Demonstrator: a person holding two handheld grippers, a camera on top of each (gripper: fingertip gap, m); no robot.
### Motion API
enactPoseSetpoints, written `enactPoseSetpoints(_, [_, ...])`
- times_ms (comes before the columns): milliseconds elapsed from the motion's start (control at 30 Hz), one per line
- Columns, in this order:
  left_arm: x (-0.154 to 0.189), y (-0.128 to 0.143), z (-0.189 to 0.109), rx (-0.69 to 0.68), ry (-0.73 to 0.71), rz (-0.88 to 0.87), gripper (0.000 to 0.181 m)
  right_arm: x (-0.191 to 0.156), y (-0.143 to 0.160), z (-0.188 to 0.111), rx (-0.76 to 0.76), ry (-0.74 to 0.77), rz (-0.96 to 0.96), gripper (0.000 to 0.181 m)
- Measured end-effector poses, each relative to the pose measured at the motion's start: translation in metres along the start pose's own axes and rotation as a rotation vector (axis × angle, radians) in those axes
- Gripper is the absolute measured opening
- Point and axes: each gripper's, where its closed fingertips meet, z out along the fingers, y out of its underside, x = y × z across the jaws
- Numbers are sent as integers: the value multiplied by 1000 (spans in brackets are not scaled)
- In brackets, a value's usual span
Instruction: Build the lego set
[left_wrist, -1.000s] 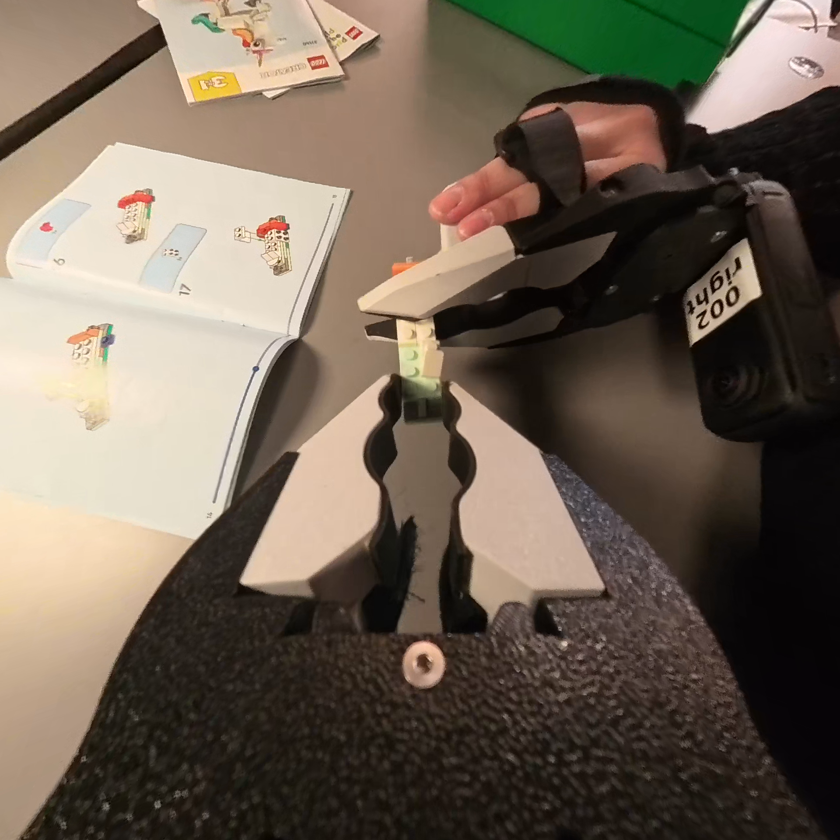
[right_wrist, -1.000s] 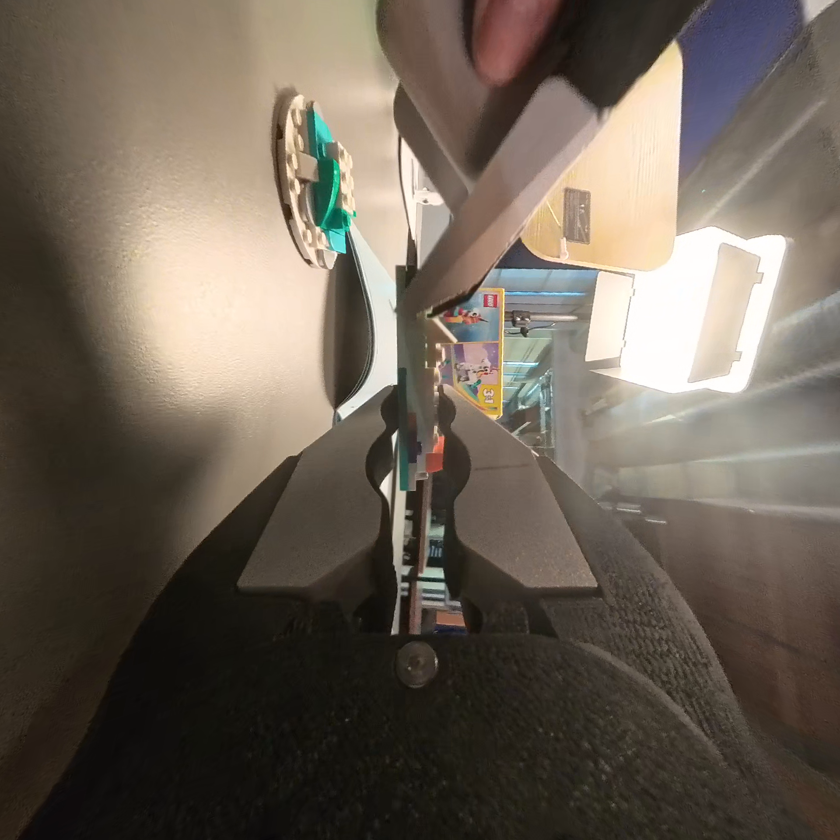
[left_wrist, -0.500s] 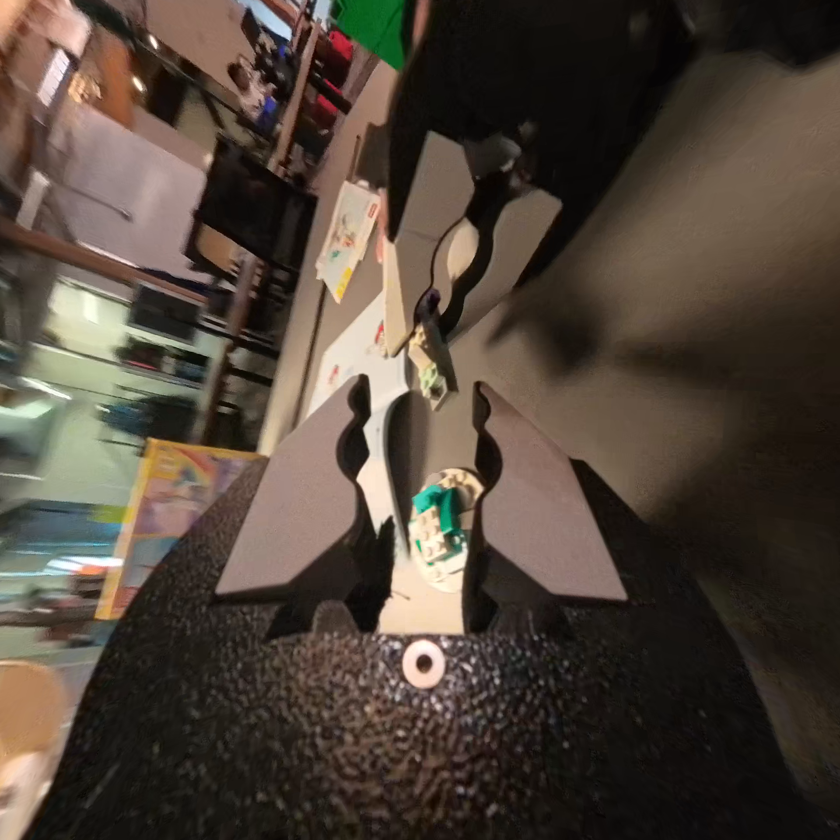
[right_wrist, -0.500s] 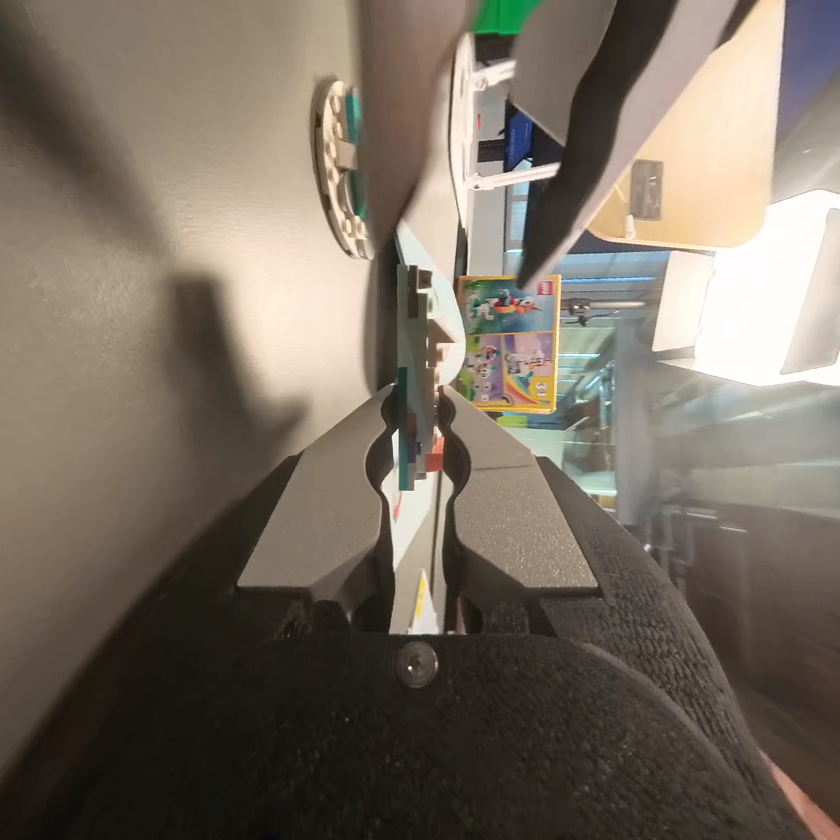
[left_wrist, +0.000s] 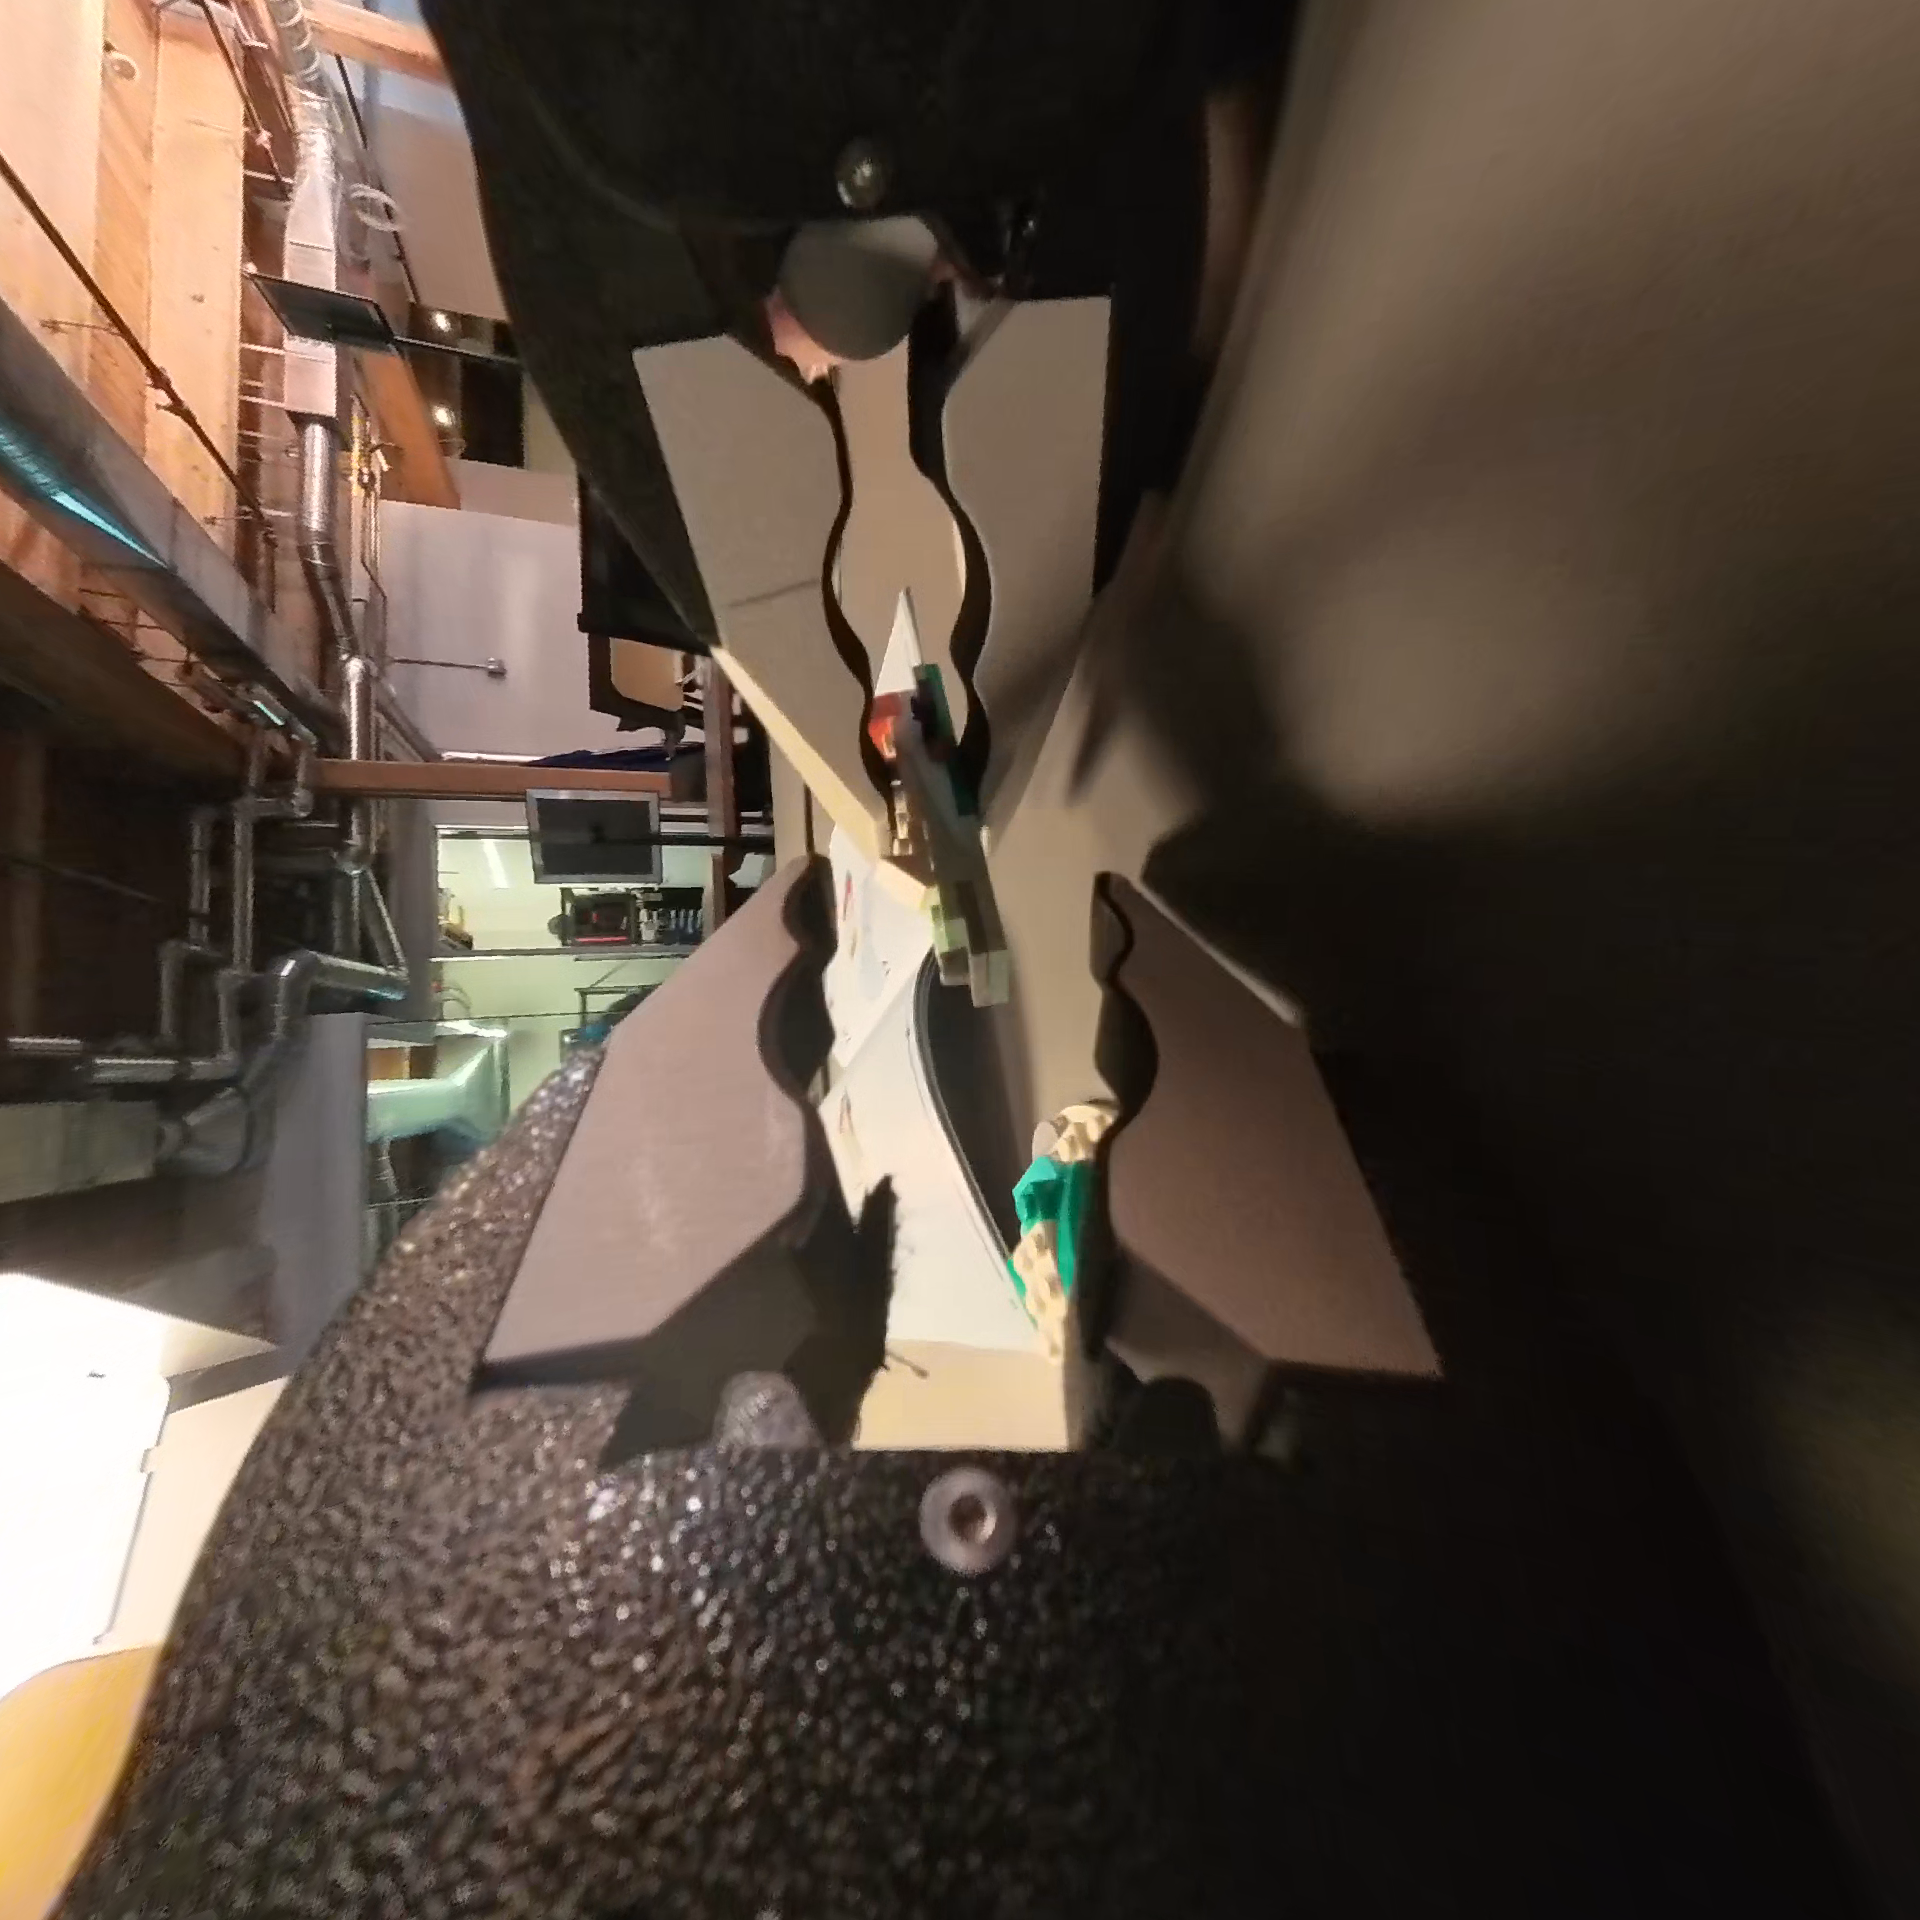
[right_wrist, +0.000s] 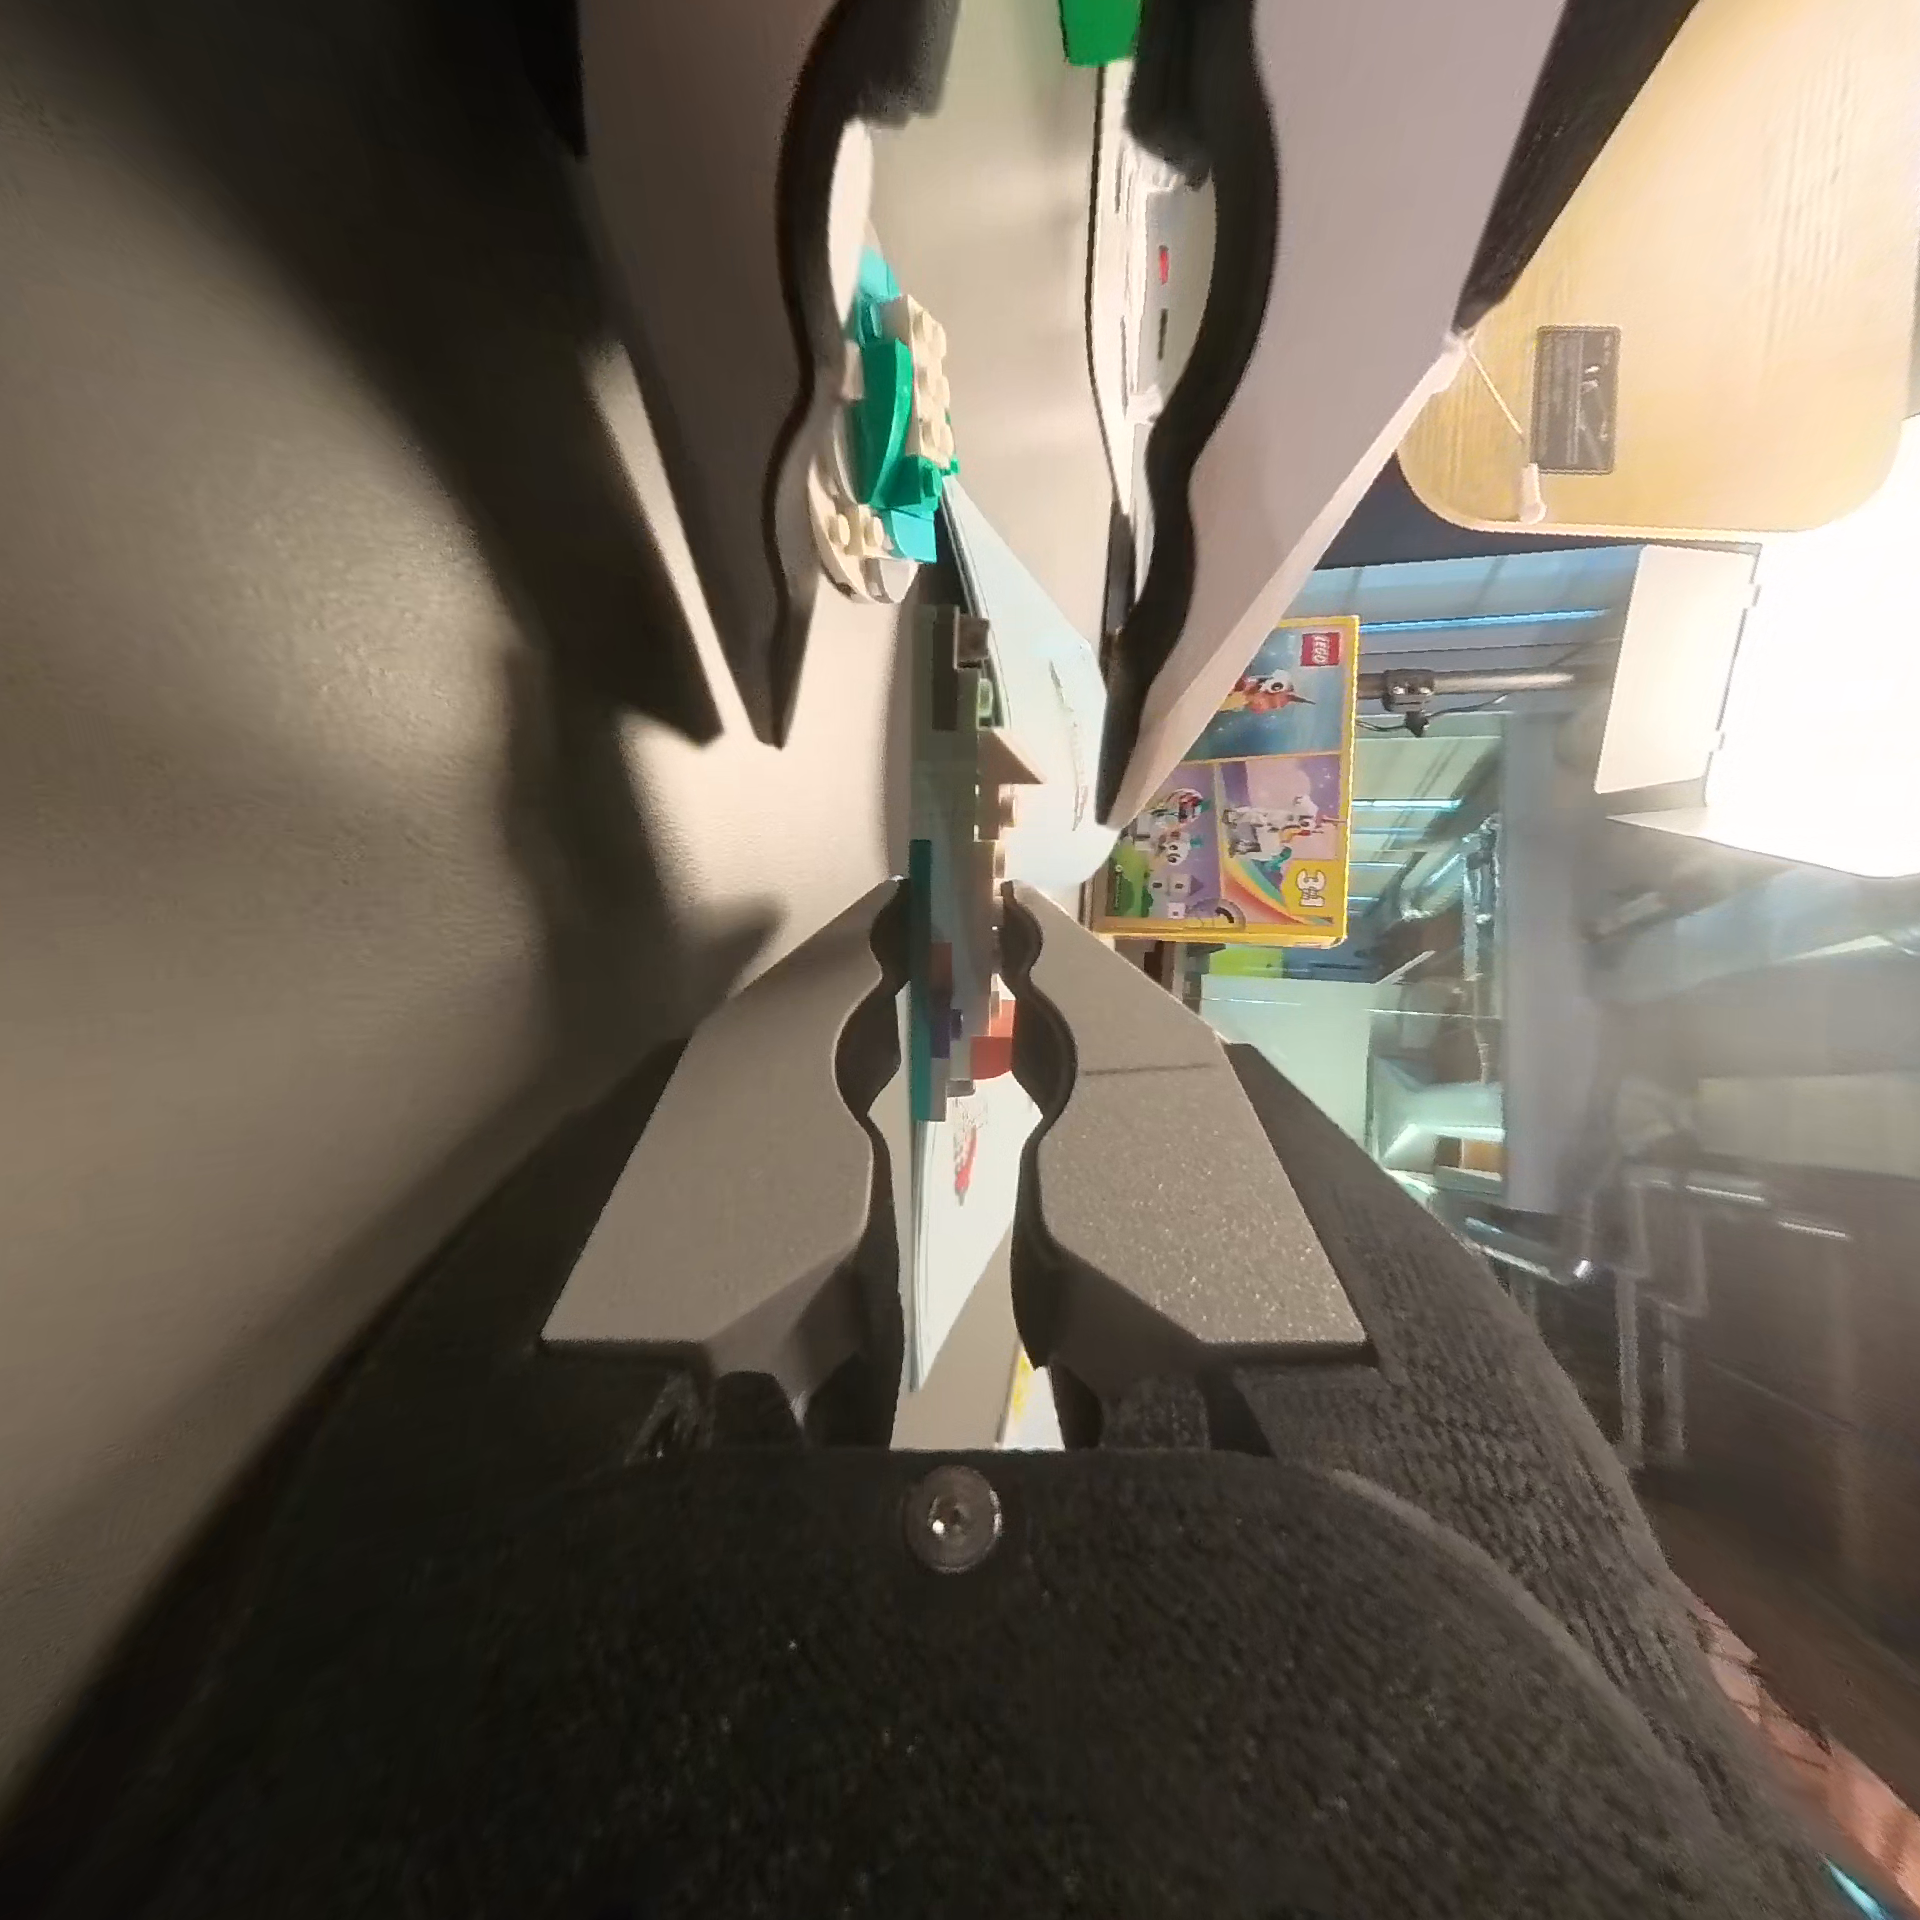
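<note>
My right gripper (right_wrist: 953, 885) is shut on a thin lego assembly (right_wrist: 948, 821) of pale green, tan, teal and red bricks, held edge-on just above the grey table (right_wrist: 260, 727). My left gripper (left_wrist: 953, 881) is open and empty and faces the right gripper (left_wrist: 935, 831) head-on. In the right wrist view its fingers (right_wrist: 1247, 623) stand either side of the assembly's free end without touching it. The assembly (left_wrist: 966, 925) sticks out from the right gripper's fingertips toward the left one. A round white plate with teal bricks (left_wrist: 1049, 1216) lies on the table, also seen in the right wrist view (right_wrist: 883, 457).
An open instruction booklet (right_wrist: 956, 1226) lies on the table beyond the assembly, also seen in the left wrist view (left_wrist: 873, 977). A yellow lego box (right_wrist: 1247, 810) stands farther back. A wooden board (right_wrist: 1662, 260) and a bright white box (right_wrist: 1818, 675) are off the table.
My left gripper has let go of the assembly's end, opened, rolled onto its side and now faces the right gripper. The right gripper still holds the assembly.
</note>
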Motion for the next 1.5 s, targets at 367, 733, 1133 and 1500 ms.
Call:
enactPoseSetpoints(367, [1,4,3,-47,-34,81,24,-8,-2,2,-4,-30,3,14])
enactPoseSetpoints(733, [1,9,5,-137,-34,142,22,-16,-1,3,-30,-112,106,14])
enactPoseSetpoints(1133, [2,9,4,-93,-3,-13,19,-13,-4,5,-9,-102,115,14])
enactPoseSetpoints(1500, [-15,-9,-34,114,281,-1120,52,28,-31,-19,123,240,-81,14])
